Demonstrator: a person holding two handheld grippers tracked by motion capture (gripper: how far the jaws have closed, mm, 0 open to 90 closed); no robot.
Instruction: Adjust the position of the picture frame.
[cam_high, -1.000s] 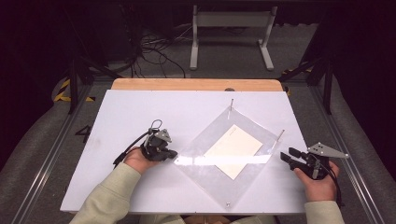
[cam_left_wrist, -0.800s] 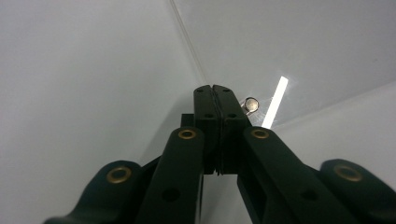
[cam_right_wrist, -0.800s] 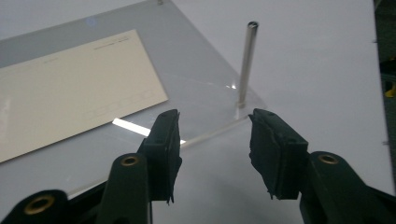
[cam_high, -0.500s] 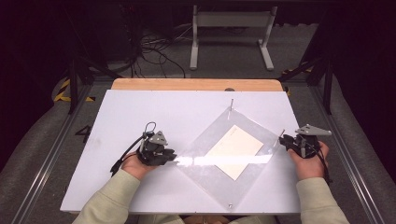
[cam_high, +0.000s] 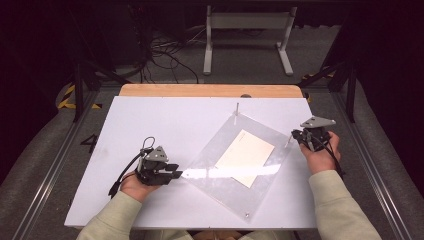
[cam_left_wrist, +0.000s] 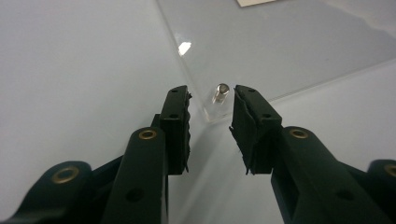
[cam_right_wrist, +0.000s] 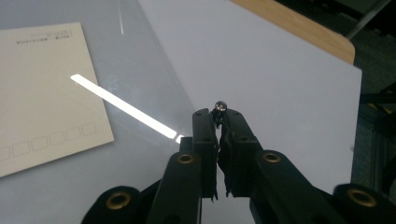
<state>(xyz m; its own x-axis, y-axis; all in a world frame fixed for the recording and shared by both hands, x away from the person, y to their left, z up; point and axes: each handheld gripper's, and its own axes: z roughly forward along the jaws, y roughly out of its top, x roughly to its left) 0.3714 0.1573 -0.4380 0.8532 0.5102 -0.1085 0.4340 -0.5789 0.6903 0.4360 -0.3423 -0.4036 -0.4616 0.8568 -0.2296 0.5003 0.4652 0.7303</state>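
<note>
A clear acrylic sheet (cam_high: 235, 192) lies cornerwise on the white table (cam_high: 150, 120), with a cream card (cam_high: 245, 157) beneath it. Short metal pins stand at its corners. My left gripper (cam_high: 177, 174) points at the sheet's left corner. Its jaws have just been opening, and the left pin (cam_left_wrist: 220, 92) stands just ahead of the fingertips, untouched, as the left gripper view (cam_left_wrist: 211, 100) shows. My right gripper (cam_high: 295, 136) is at the right corner. Its jaws have just closed on the right pin (cam_right_wrist: 220, 106), whose round head sticks out above the right gripper's (cam_right_wrist: 218, 114) pads.
Another pin (cam_high: 237, 107) stands at the sheet's far corner and one (cam_high: 246, 215) at its near corner. A wooden board edge (cam_high: 210, 90) runs behind the table. Cables and a metal stand (cam_high: 245, 30) are on the floor beyond.
My right hand has moved from the near right up to the sheet's right corner, and its jaws closed there. My left hand drew back slightly toward the near left.
</note>
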